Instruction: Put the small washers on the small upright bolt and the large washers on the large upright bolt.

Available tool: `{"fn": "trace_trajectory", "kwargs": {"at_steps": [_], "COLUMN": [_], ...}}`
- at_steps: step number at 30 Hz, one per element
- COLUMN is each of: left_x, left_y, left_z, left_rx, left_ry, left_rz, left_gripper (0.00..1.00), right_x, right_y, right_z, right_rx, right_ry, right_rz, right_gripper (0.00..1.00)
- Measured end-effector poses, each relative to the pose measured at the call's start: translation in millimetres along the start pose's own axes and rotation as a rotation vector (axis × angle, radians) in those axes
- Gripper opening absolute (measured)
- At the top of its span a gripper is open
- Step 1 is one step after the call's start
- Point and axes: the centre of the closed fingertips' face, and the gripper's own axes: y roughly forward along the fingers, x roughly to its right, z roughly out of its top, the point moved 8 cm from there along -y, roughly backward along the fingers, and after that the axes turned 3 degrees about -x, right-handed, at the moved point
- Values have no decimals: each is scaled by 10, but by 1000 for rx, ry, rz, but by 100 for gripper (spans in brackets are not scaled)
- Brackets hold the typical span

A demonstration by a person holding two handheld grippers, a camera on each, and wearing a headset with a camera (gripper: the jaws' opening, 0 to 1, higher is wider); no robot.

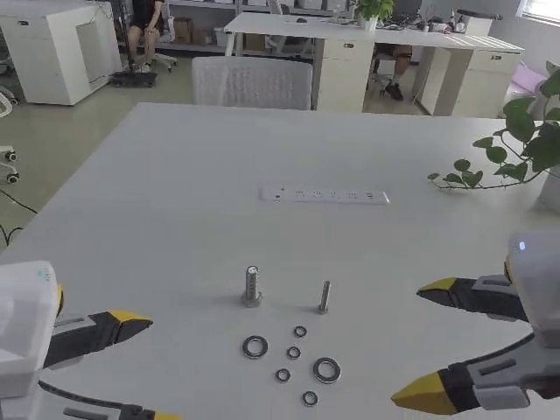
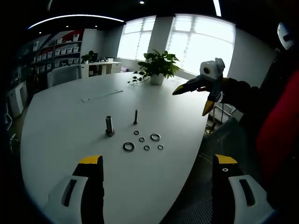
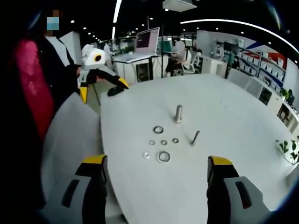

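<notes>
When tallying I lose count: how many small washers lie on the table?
4 small washers: one nearest the small bolt, two between the large washers, one nearest the camera.

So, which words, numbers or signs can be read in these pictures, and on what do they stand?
No text can be read.
The power strip on the table: small marks, too small to read.
The computer screen: blurred, unreadable.

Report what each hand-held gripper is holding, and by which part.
Nothing is held. The left hand-held gripper and right hand-held gripper are both open and empty; the washers lie on the table.
</notes>
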Motion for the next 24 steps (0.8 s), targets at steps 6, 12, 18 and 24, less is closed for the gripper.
{"fn": "trace_trajectory", "kwargs": {"at_steps": [6,12,18,24], "left_x": [17,28,31,27], "left_y": [-6,-8,-9,-13], "left_z": [-8,-12,-10,-4], "left_rx": [1,4,3,2], "left_ry": [1,1,3,5], "left_rz": [2,2,1,1], "left_gripper": [97,97,97,97], "right_x": [24,69,124,184], "right_y": [97,219,339,465], "right_z": [42,87,132,138], "right_rx": [-22,-60,-77,-116], "right_ry": [-22,-53,-72,-93], "right_rz": [22,42,70,90], "right_gripper": [89,88,87,84]}}
